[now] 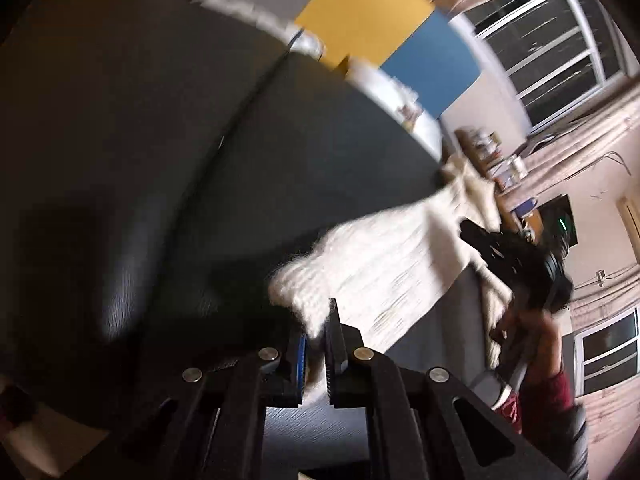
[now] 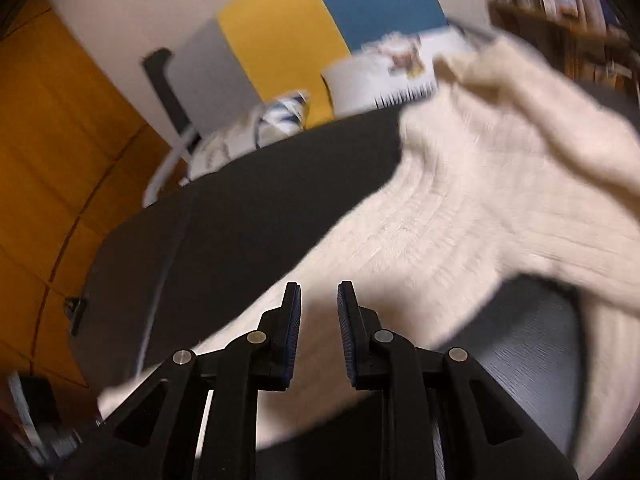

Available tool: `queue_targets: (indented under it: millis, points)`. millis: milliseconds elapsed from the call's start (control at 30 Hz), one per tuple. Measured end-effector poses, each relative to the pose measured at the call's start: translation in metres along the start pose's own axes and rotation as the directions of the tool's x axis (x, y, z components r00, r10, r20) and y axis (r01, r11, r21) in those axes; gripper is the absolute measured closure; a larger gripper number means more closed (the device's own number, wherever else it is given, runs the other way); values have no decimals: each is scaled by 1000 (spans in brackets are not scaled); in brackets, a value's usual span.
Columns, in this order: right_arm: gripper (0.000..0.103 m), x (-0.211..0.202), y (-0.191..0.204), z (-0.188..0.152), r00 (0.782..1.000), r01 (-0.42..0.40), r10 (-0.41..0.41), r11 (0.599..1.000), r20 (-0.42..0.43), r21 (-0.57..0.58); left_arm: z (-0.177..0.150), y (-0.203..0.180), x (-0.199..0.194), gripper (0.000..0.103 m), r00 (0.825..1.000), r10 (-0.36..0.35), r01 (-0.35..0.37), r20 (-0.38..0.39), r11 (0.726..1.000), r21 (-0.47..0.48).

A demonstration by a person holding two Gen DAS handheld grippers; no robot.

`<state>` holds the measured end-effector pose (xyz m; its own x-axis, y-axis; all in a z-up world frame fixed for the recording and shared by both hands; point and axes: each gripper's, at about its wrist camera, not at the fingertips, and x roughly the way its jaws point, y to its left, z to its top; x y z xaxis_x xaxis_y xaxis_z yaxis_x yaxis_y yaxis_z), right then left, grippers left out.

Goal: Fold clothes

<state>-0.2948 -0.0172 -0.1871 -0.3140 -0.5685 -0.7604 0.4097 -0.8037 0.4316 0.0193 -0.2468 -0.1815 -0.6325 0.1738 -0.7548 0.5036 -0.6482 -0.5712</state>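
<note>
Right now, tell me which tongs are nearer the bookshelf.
Right. The right tongs hold the sweater just before the bookshelf; the left tongs grip its opposite end.

dark table (image 2: 248, 216) with a seam, a cream knit sweater (image 2: 460, 216) spread across its surface

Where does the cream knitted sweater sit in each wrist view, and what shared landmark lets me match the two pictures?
Left wrist: the cream sweater runs from lower centre, pinched in the left gripper, up toward the right, where the right gripper holds it.
Right wrist: it fills the right half and passes between the right gripper's fingers at bottom centre.
Shared landmark: the yellow and blue wall panels beyond the dark table.
</note>
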Motion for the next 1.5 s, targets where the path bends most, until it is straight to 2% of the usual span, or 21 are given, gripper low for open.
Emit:
queue_targets:
  millis: [100, 167, 233, 300, 333, 433, 500, 600, 733, 800, 867, 900, 933, 1033, 1133, 1200, 1300, 1367, 1433, 1467, 1500]
  points:
    - [82, 39, 0, -4, 989, 35, -37, 999, -144, -14, -5, 1, 1, 97, 1000, 9, -9, -8, 1000, 3]
    - [82, 31, 6, -2, 993, 25, -33, 997, -113, -72, -7, -5, -1, 97, 999, 34, -34, 6, 998, 48]
    - [82, 11, 2, 9, 994, 89, -95, 989, -47, -121, -8, -9, 1, 97, 999, 47, -46, -3, 996, 76]
    - [82, -6, -5, 22, 986, 164, -163, 973, 24, -164, -9, -12, 3, 97, 998, 57, -56, -9, 993, 101]
    - [82, -7, -14, 32, 980, 201, -198, 967, 30, -158, -11, -10, 2, 97, 998, 62, -61, -6, 992, 107]
    - [82, -1, -32, 54, 945, 326, -325, 930, 35, -169, -12, -9, 3, 97, 998, 67, -65, -12, 992, 110]
    - [82, 14, -44, 63, 927, 369, -374, 913, 5, -174, -10, -10, 6, 97, 997, 69, -67, -17, 992, 106]
    - [82, 43, -58, 64, 883, 450, -467, 872, -50, -193, -7, -10, 7, 97, 997, 72, -69, -21, 992, 105]
    - [82, 52, -59, 73, 847, 531, -530, 845, 33, -60, -2, -15, 4, 96, 996, 87, -87, 6, 990, 107]
    - [82, 51, -64, 76, 847, 530, -531, 847, 34, 44, -2, -18, 1, 96, 995, 98, -100, 22, 988, 120]
    - [82, 49, -64, 78, 845, 531, -535, 843, 19, 87, -1, -22, -2, 96, 994, 108, -112, 35, 985, 133]
    - [81, 47, -64, 78, 854, 518, -520, 850, 5, 93, -2, -22, -3, 96, 993, 112, -116, 35, 983, 142]
    - [80, 42, -61, 77, 874, 485, -486, 870, -9, 89, -3, -23, -3, 96, 993, 116, -120, 35, 981, 150]
    - [79, 21, -33, 60, 939, 345, -345, 938, -5, -24, -8, -13, -4, 96, 996, 85, -84, -2, 990, 117]
    - [79, 17, 19, 25, 967, 243, -255, 934, -12, -263, -14, -3, -2, 96, 997, 68, -66, -25, 995, 69]
    - [79, 24, 49, -5, 970, 204, -239, 897, -43, -392, -18, -3, -5, 96, 997, 76, -75, -6, 995, 68]
    - [79, 52, 64, -37, 949, 244, -307, 865, -78, -439, -21, -14, -14, 96, 986, 149, -159, 75, 977, 143]
    - [79, 52, 69, -36, 951, 272, -307, 879, -29, -392, -18, -24, -17, 96, 975, 185, -207, 120, 957, 202]
    - [79, 51, 68, -32, 953, 283, -303, 909, -19, -306, -15, -26, -16, 92, 978, 185, -201, 93, 956, 215]
    - [79, 49, 68, -29, 953, 284, -301, 923, -25, -261, -13, -24, -15, 91, 984, 168, -178, 66, 962, 206]
    - [79, 47, 68, -29, 955, 281, -296, 931, -33, -234, -11, -17, -14, 91, 993, 116, -117, 17, 980, 160]
